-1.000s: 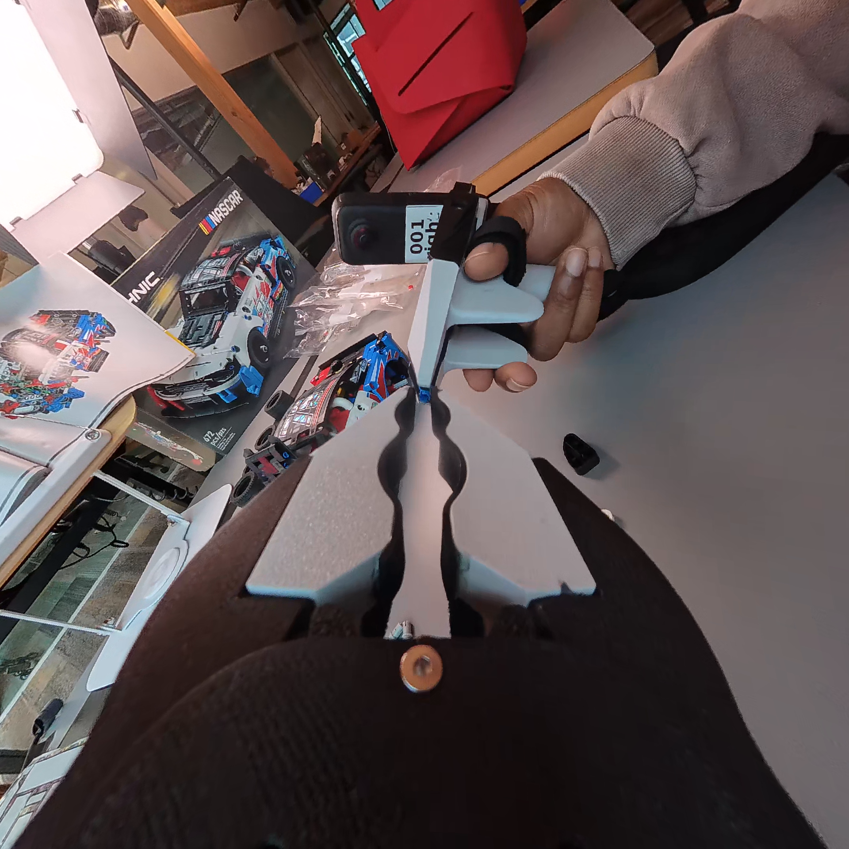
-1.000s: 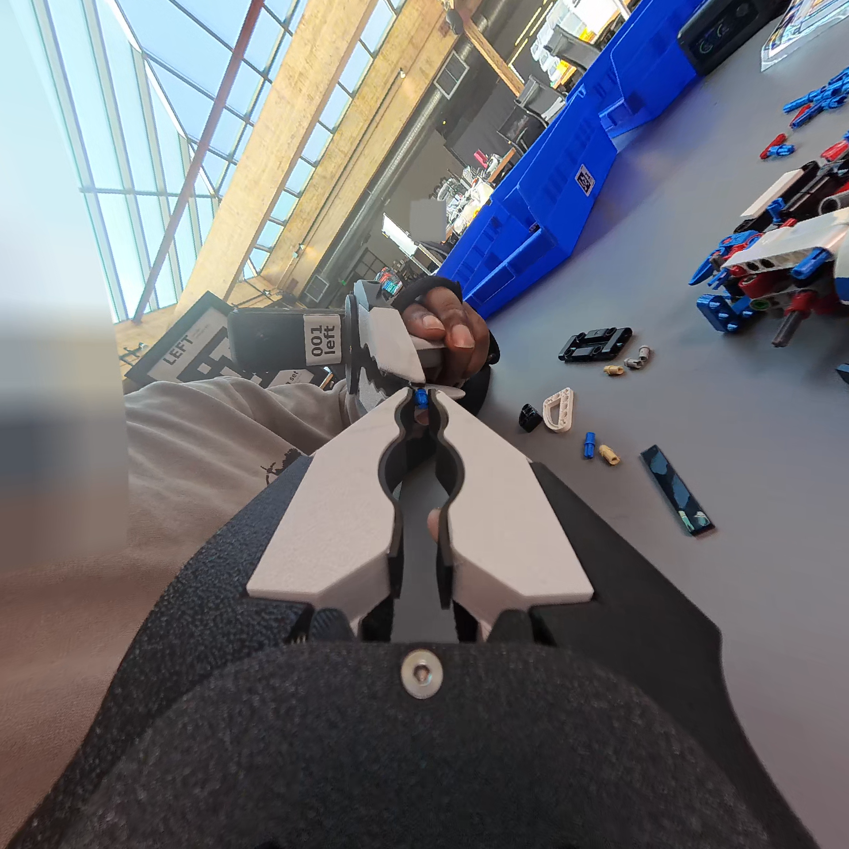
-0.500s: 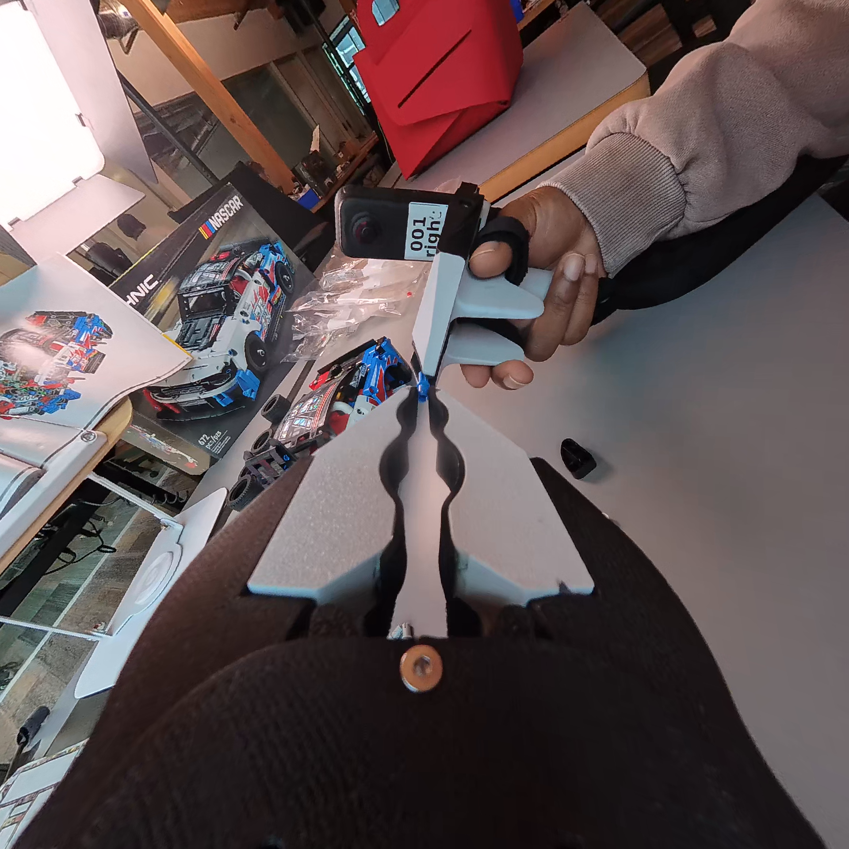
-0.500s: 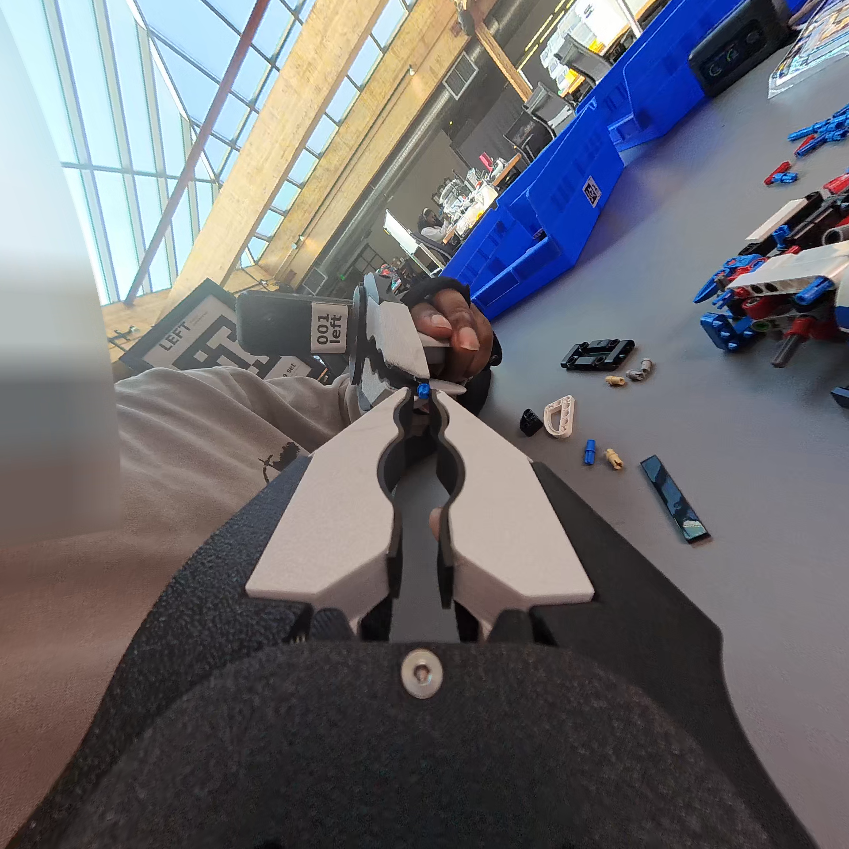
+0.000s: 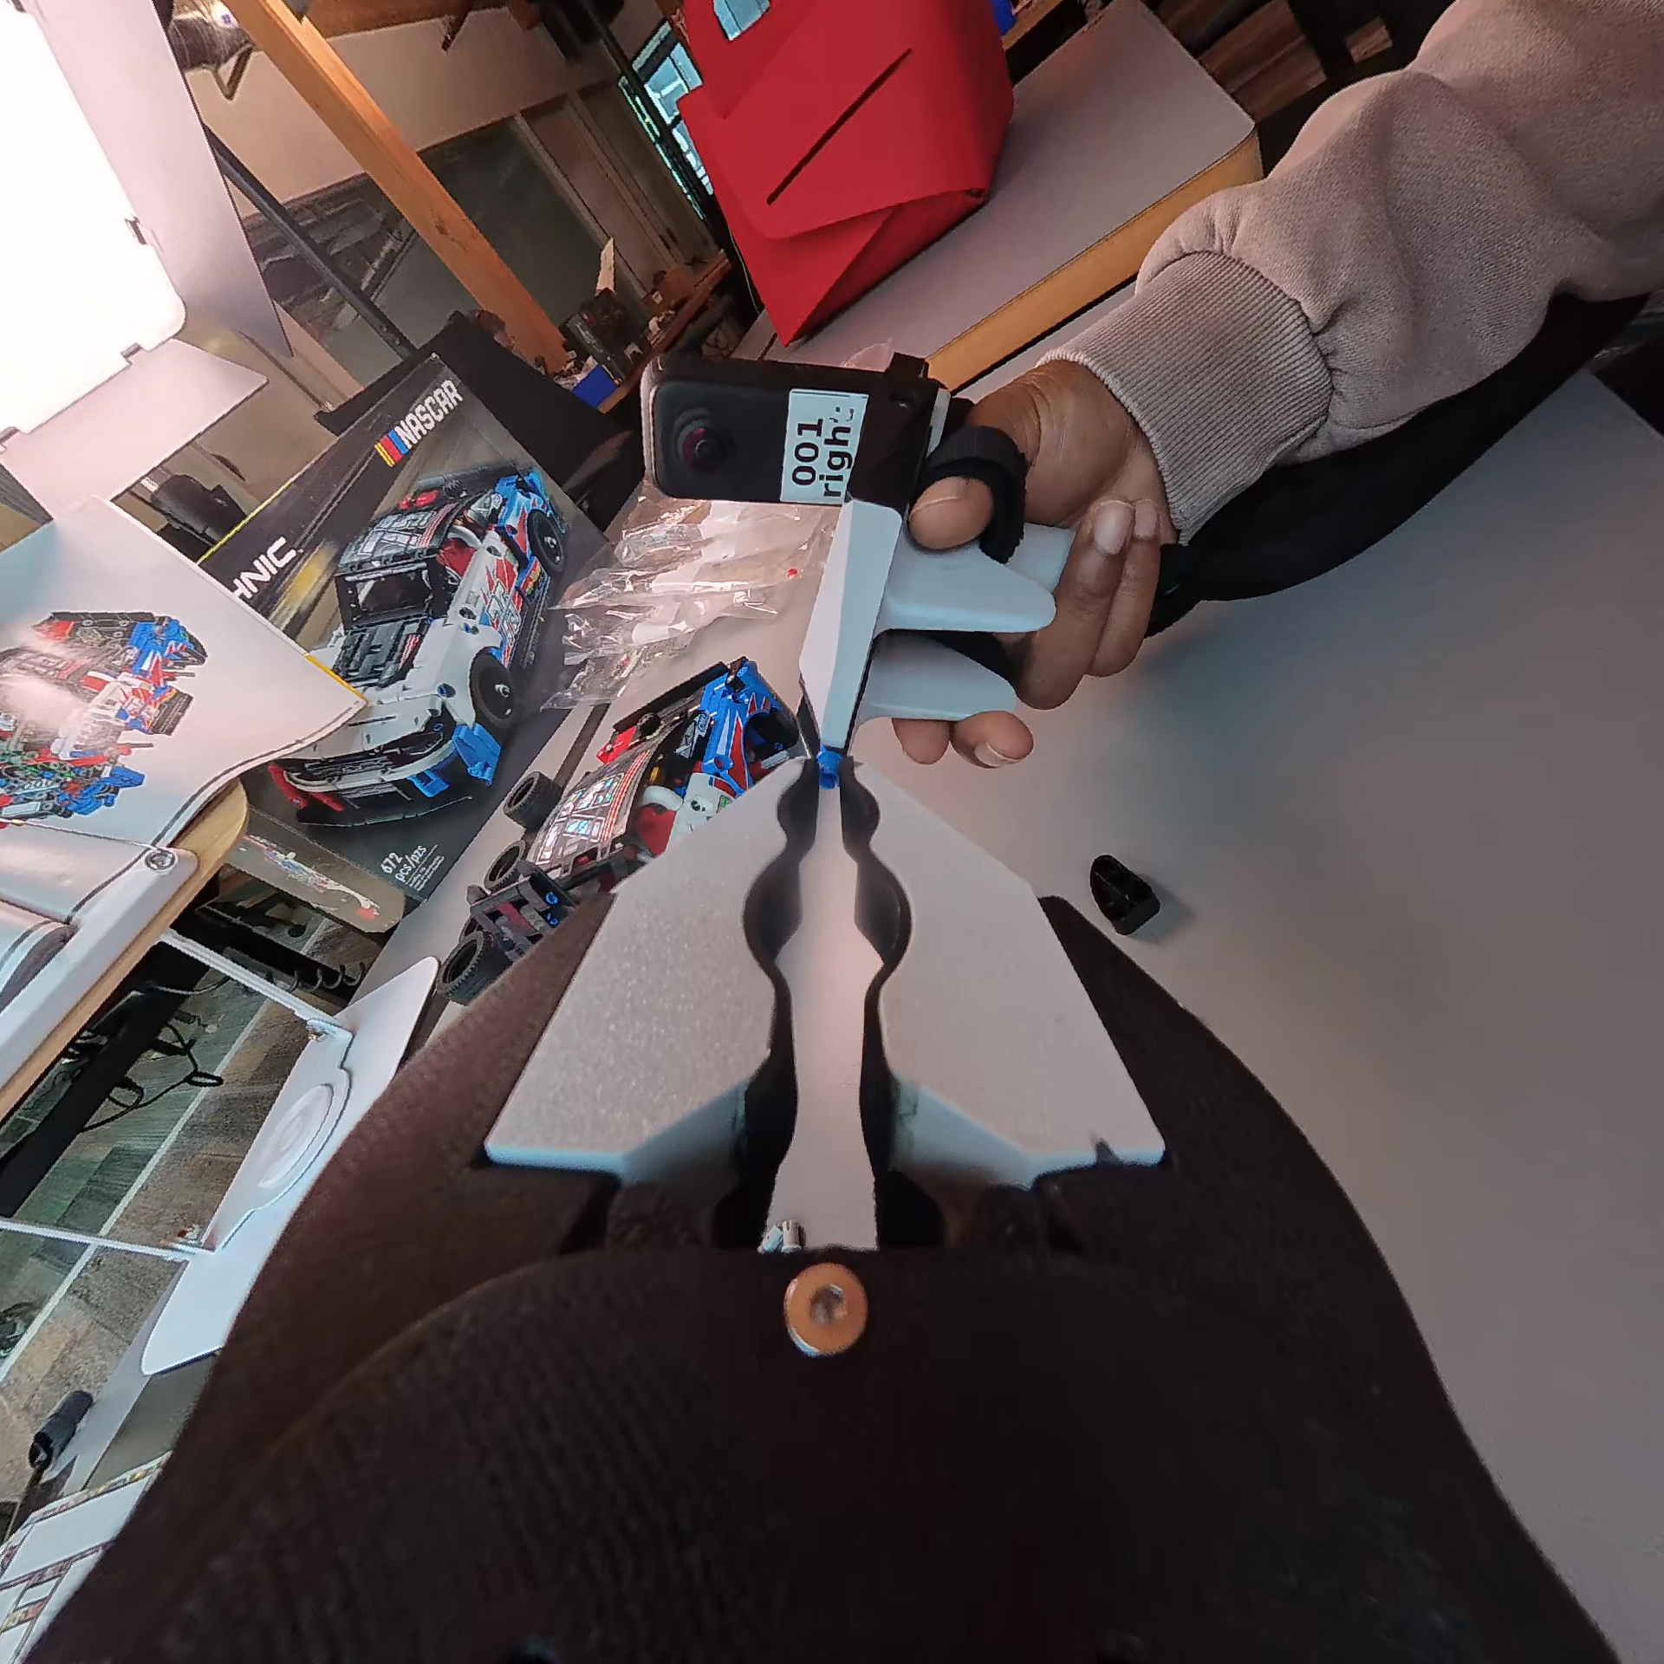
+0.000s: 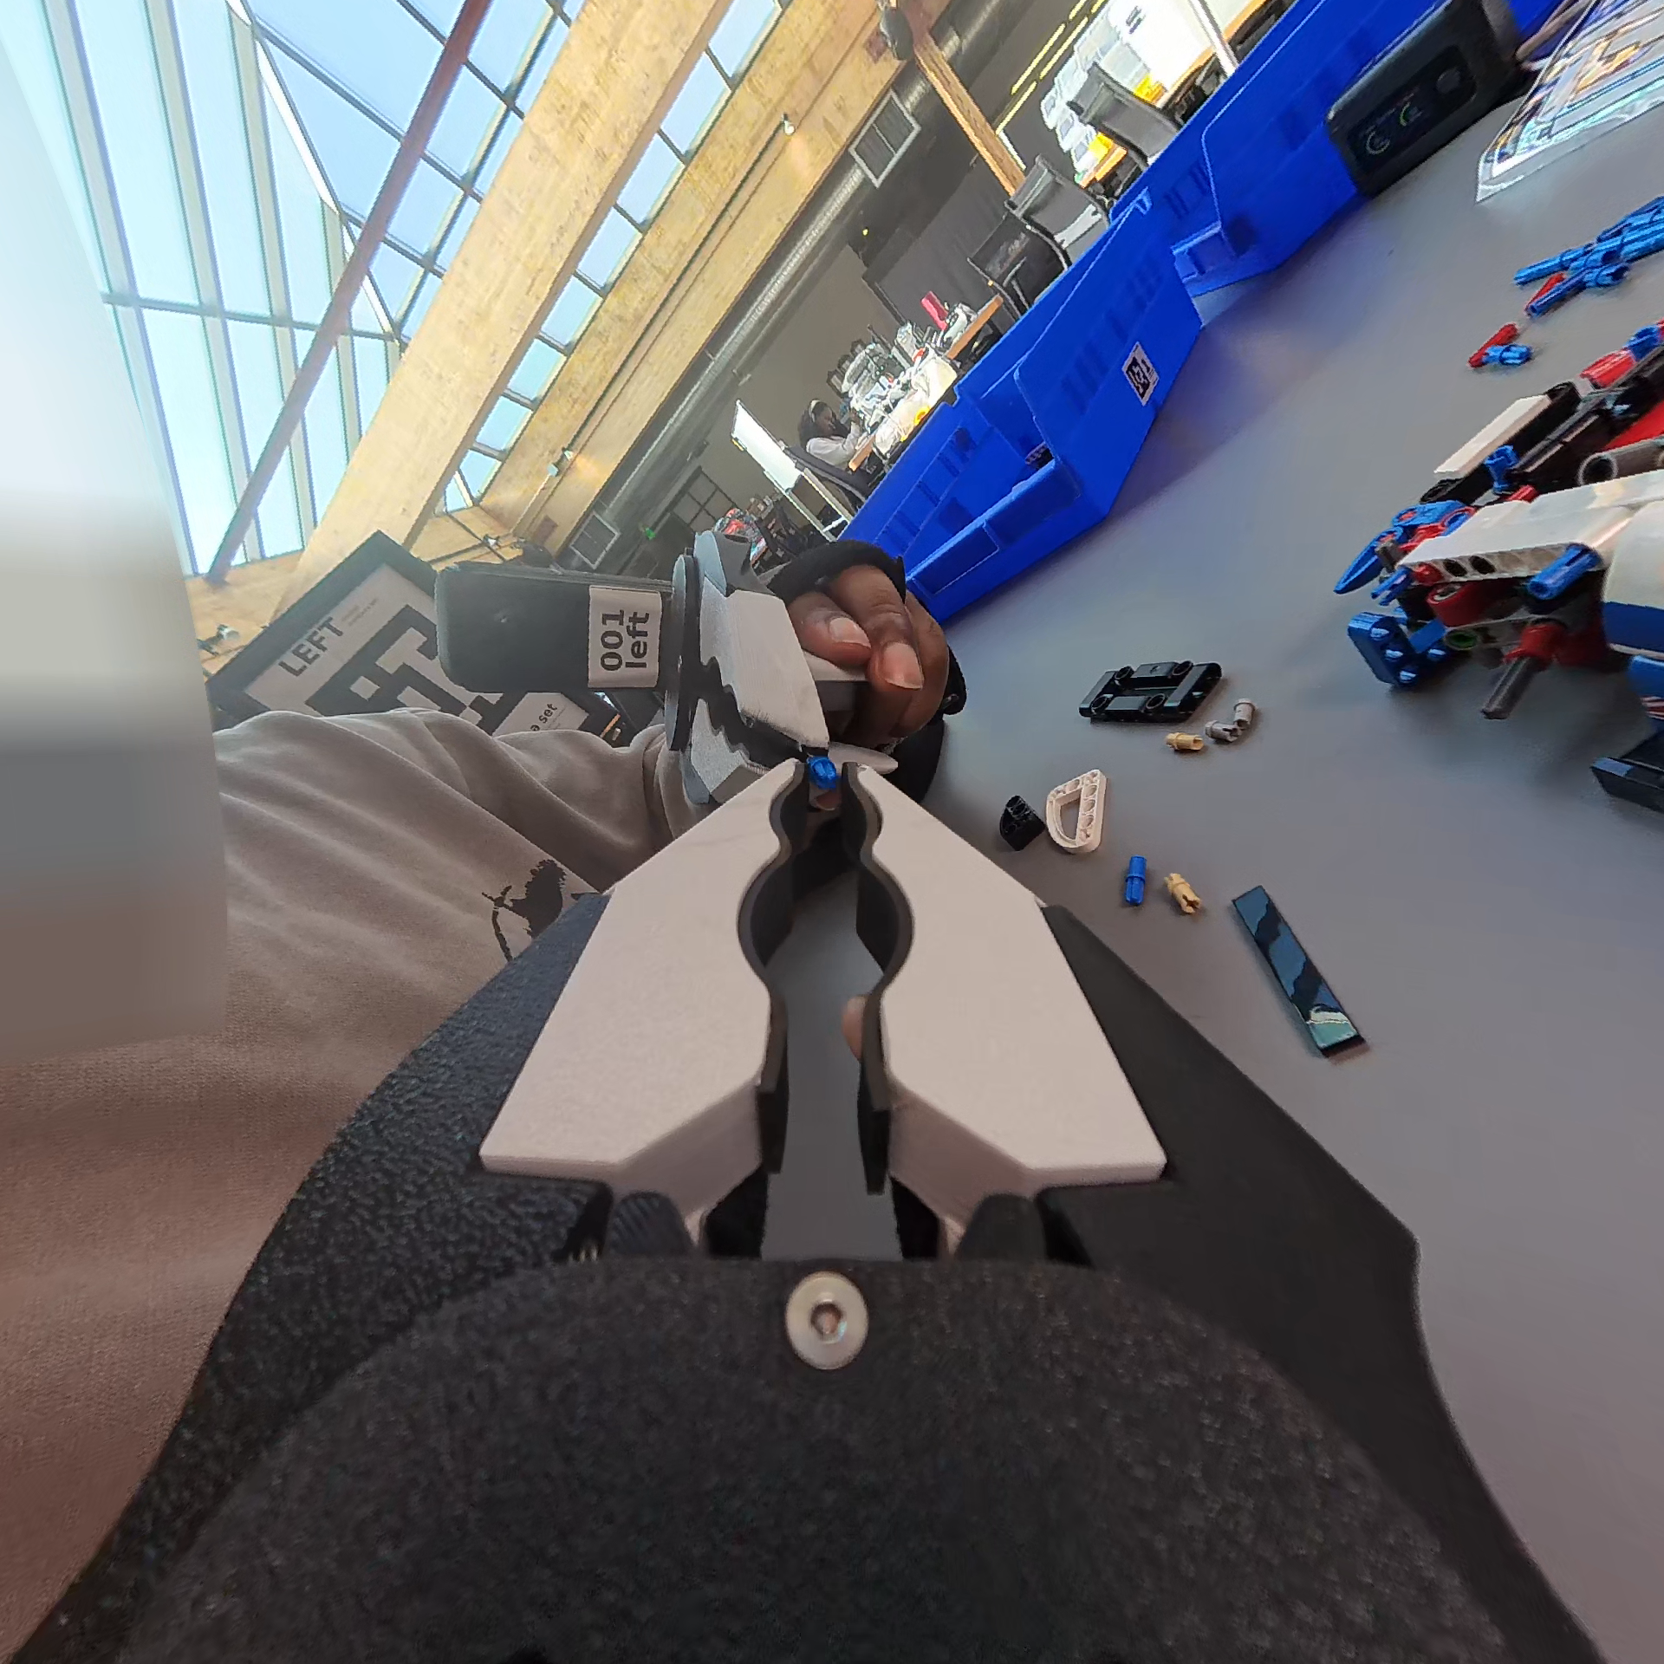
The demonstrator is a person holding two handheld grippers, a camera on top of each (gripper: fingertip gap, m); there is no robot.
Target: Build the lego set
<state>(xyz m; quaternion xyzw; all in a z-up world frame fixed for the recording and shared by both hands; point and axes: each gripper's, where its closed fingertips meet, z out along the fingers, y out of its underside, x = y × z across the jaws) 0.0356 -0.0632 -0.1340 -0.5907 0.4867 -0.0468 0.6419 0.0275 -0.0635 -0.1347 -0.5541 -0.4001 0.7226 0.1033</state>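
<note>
A small blue pin (image 5: 828, 768) sits where my two grippers meet tip to tip above the grey table (image 5: 1351, 900). My left gripper (image 5: 827, 776) is nearly shut, with the pin between its tips. My right gripper (image 6: 821, 782) is also nearly shut on the same pin (image 6: 821, 771). Each view shows the other gripper head-on, held by a hand in a beige sleeve. The part-built blue, red and white car (image 5: 666, 792) lies on the table beyond the left gripper. It also shows at the right edge of the right wrist view (image 6: 1531, 594).
The set's box (image 5: 423, 585), an open instruction booklet (image 5: 108, 648) and clear plastic bags (image 5: 684, 576) lie at left. Loose parts lie on the table: a black piece (image 6: 1020, 819), a white triangular piece (image 6: 1078, 808), a black frame (image 6: 1151, 689) and a dark blue tile (image 6: 1297, 981). Blue bins (image 6: 1080, 387) stand behind. Only a small space, under 4 cm, lies between the two pairs of fingers.
Both grippers stay tip to tip on the blue pin. They have drifted only slightly, and the grip looks the same.
</note>
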